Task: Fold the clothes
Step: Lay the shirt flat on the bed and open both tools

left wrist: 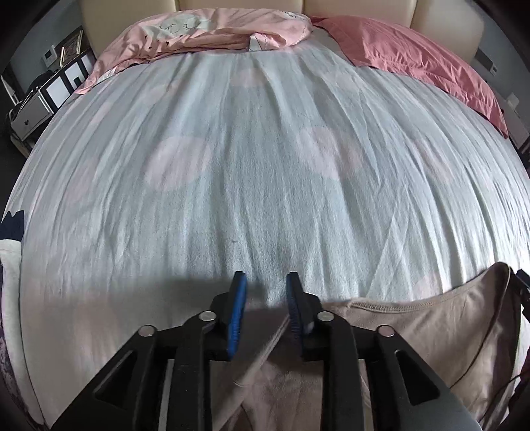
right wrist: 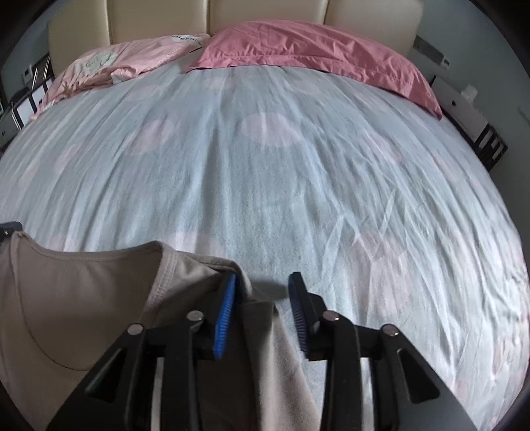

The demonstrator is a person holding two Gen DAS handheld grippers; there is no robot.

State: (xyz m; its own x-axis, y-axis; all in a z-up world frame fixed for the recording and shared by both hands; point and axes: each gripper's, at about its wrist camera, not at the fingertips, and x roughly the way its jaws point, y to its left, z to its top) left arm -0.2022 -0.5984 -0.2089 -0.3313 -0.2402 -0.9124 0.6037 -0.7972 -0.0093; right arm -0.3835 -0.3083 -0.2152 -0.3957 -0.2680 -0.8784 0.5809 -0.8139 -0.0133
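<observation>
A beige top (left wrist: 414,335) lies at the near edge of the bed, its neckline facing the headboard. In the left wrist view my left gripper (left wrist: 266,281) is open, with the top's left shoulder edge lying between and under its blue-padded fingers. In the right wrist view the same top (right wrist: 82,298) fills the lower left. My right gripper (right wrist: 263,281) is open, and the top's right shoulder drapes over its left finger (right wrist: 228,298) and between the jaws. Neither gripper clamps the cloth.
The bed (left wrist: 265,182) has a pale blue sheet with faint pink dots. A light pink pillow (left wrist: 212,30) and a darker pink pillow (left wrist: 420,63) lie by the beige headboard (right wrist: 265,13). A nightstand (left wrist: 43,99) stands left, another one (right wrist: 470,112) right.
</observation>
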